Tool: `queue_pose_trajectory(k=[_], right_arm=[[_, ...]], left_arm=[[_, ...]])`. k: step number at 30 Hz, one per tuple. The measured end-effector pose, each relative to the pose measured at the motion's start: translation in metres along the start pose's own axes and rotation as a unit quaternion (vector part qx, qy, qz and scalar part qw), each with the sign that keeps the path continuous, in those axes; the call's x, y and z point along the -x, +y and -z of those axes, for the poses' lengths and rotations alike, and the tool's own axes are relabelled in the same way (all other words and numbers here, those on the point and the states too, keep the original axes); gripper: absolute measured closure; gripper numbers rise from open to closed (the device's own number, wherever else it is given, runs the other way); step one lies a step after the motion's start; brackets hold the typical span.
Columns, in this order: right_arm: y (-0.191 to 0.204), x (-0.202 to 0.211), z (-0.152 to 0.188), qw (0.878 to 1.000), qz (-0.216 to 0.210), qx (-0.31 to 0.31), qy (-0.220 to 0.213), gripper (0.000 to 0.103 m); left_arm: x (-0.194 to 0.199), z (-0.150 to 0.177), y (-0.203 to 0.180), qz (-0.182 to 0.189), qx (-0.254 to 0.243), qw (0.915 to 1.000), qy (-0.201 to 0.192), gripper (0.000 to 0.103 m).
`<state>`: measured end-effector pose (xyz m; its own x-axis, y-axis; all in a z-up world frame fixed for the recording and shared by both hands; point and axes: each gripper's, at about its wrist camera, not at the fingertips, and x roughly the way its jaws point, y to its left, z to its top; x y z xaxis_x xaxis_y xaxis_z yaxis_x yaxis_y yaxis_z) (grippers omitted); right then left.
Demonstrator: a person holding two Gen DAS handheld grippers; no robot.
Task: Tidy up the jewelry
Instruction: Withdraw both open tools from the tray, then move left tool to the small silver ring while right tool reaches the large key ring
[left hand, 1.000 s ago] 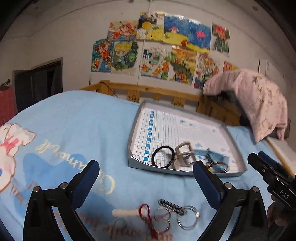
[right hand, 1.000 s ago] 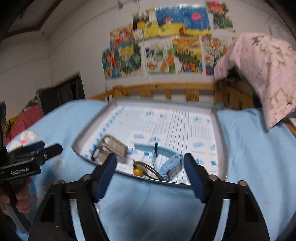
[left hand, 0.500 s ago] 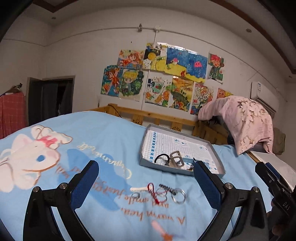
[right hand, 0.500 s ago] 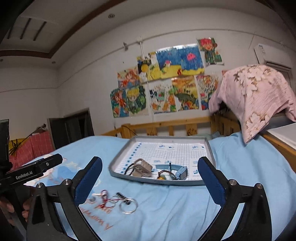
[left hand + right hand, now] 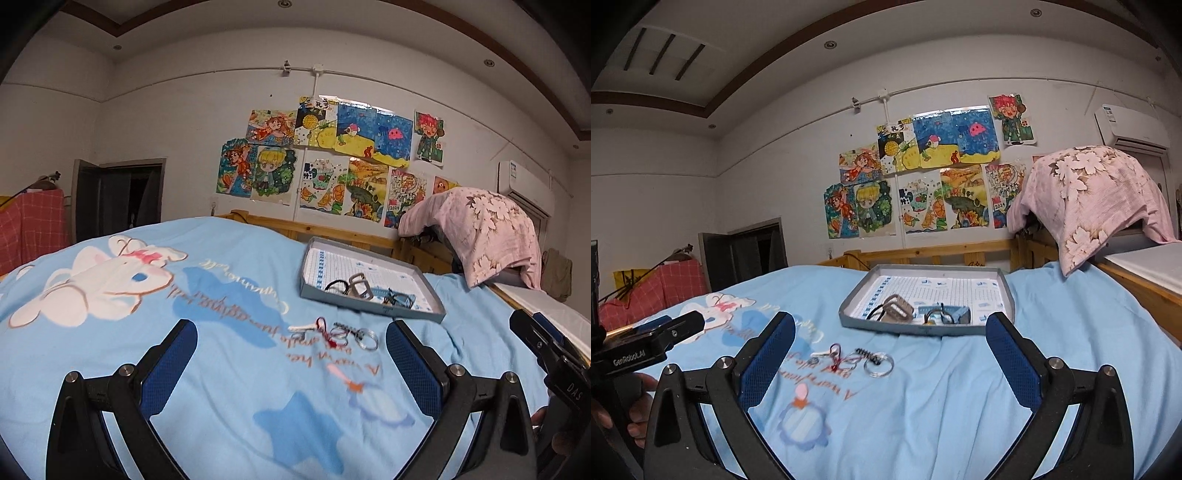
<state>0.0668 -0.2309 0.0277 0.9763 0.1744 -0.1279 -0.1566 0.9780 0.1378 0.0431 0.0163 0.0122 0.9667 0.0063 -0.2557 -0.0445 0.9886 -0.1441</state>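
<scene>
A grey tray (image 5: 373,304) (image 5: 916,328) lies on the blue bedspread; in it are a black band (image 5: 334,284), a metal buckle piece (image 5: 360,284) (image 5: 897,310) and a blue strap (image 5: 955,312). In front of the tray several loose rings and a red cord piece (image 5: 334,334) (image 5: 857,360) lie on the spread. My left gripper (image 5: 288,354) is open and empty, well back from the loose pieces. My right gripper (image 5: 890,350) is open and empty, also held back above the bed.
A wooden bed rail (image 5: 942,254) runs behind the tray. A pink flowered cloth (image 5: 476,229) (image 5: 1093,199) is draped over something at the right. Drawings hang on the wall. A dark doorway (image 5: 118,199) is at the left.
Both grippers have pulled back and up from the tray, so the tray and loose rings now look smaller and farther. Both stay open.
</scene>
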Motion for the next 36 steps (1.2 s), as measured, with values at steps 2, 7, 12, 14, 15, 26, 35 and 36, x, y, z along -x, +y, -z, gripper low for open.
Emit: queue_pose_trajectory(k=[2,7,12,14,15,26,35,36], right_arm=[[0.002,0.007,0.005,1.000,0.000,0.000,0.004,0.002],[0.004,0.017,0.015,1.000,0.002,0.004,0.015,0.002],[0.007,0.020,0.020,1.000,-0.001,0.009,0.023,0.002],[0.008,0.020,0.021,1.000,0.000,0.013,0.027,0.002],[0.009,0.020,0.021,1.000,0.001,0.015,0.027,0.002],[0.007,0.012,0.015,1.000,0.001,0.009,0.029,0.002],[-0.006,-0.034,-0.031,1.000,-0.001,0.024,0.007,0.002],[-0.008,-0.042,-0.035,1.000,0.000,0.022,0.005,0.002]], left_arm=[[0.006,0.005,0.003,-0.005,0.000,1.0000,-0.001,0.000],[0.015,0.015,0.008,-0.015,-0.004,0.9999,0.002,0.000],[0.018,0.019,0.009,-0.013,-0.005,0.9999,0.002,0.000],[0.020,0.020,0.007,-0.013,-0.011,0.9999,0.001,0.000],[0.020,0.021,0.006,-0.013,-0.013,0.9998,0.000,0.000],[-0.017,-0.003,0.002,-0.023,0.005,0.9995,0.020,0.000],[-0.087,-0.035,0.009,-0.020,0.004,0.9991,0.038,0.000],[-0.095,-0.037,0.011,-0.019,0.002,0.9989,0.042,0.000]])
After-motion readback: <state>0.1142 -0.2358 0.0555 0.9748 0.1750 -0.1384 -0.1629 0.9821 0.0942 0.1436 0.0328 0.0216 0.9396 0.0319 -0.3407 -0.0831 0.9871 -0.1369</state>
